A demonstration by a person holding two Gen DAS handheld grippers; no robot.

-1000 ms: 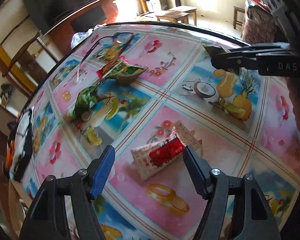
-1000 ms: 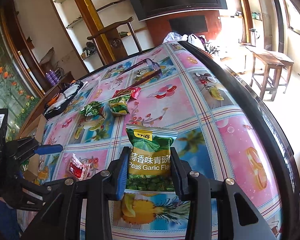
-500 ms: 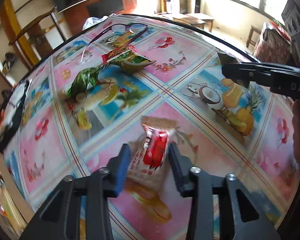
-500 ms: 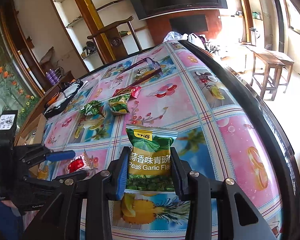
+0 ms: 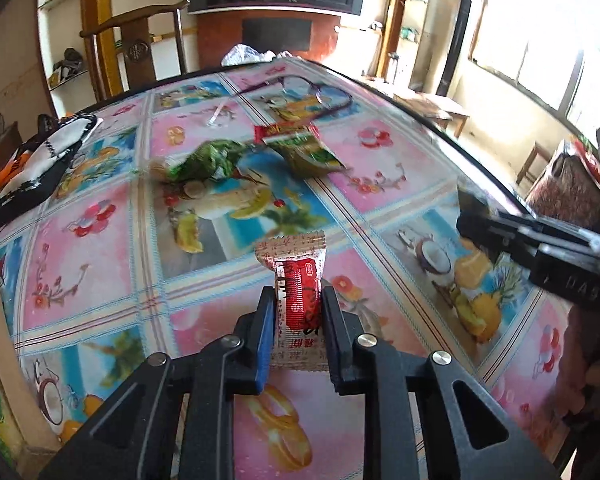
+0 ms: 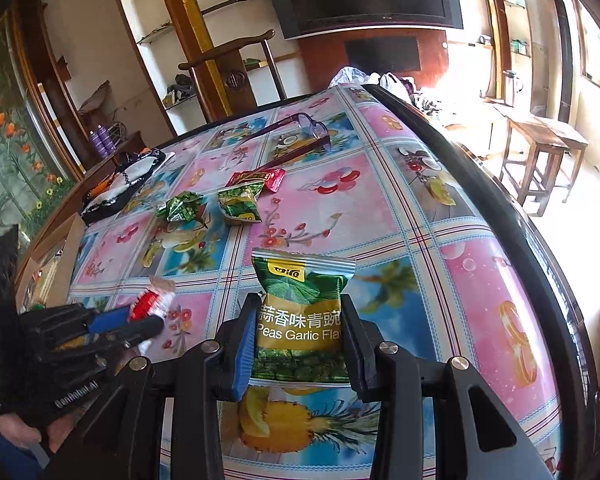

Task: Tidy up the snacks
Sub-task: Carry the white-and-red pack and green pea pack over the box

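Note:
My left gripper [image 5: 298,300] is shut on a red-and-white snack packet [image 5: 298,280] and holds it above the table; it shows at the left of the right wrist view [image 6: 150,308]. My right gripper [image 6: 300,312] is shut on a green garlic-peas bag [image 6: 302,312], held above the flowered tablecloth [image 6: 420,240]. Further back lie a crumpled green packet [image 6: 180,206], a green peas packet [image 6: 240,204] and a red packet [image 6: 260,178]. The same pile shows in the left wrist view: the crumpled green packet [image 5: 204,160] and the peas packet [image 5: 308,152].
Purple glasses [image 6: 300,130] lie at the far side of the table. A black-and-white cloth pouch [image 6: 124,180] lies at the far left edge. A cardboard box [image 6: 48,264] stands at the left. A wooden chair [image 6: 232,68] stands behind the table. The table's dark rim [image 6: 540,248] curves along the right.
My left gripper closed on the red-and-white packet, lifted it off the table and turned toward the far pile. My right gripper held still with the peas bag.

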